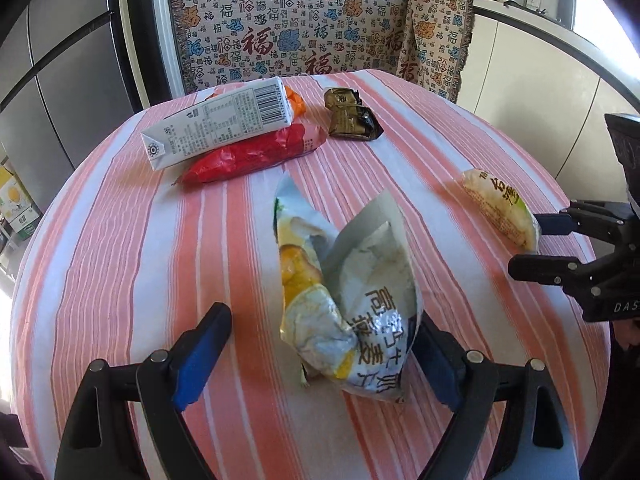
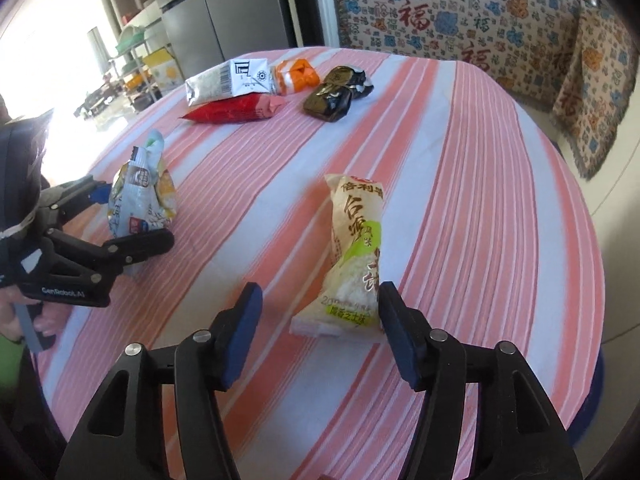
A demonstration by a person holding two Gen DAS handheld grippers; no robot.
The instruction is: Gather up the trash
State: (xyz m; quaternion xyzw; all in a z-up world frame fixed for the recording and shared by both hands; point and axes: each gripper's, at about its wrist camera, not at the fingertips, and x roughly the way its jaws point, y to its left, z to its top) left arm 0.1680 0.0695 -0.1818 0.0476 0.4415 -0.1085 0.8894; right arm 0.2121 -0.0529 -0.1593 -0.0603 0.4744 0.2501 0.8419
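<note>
A crumpled silver and yellow snack bag (image 1: 344, 312) stands on the striped table between the open fingers of my left gripper (image 1: 320, 344), nearer the right finger; it also shows in the right wrist view (image 2: 140, 196). A cream rice-cracker packet (image 2: 354, 256) lies with its near end between the open fingers of my right gripper (image 2: 320, 320), close to the right finger; it also shows in the left wrist view (image 1: 500, 212). At the far side lie a white carton (image 1: 220, 128), a red wrapper (image 1: 256, 152), an orange packet (image 2: 296, 74) and dark wrappers (image 1: 352, 116).
The round table (image 1: 120, 240) has a pink and white striped cloth. A patterned throw covers a sofa (image 1: 304, 28) behind it. A grey fridge (image 2: 224, 12) and shelves stand at the left. White cabinets (image 1: 540, 80) are at the right.
</note>
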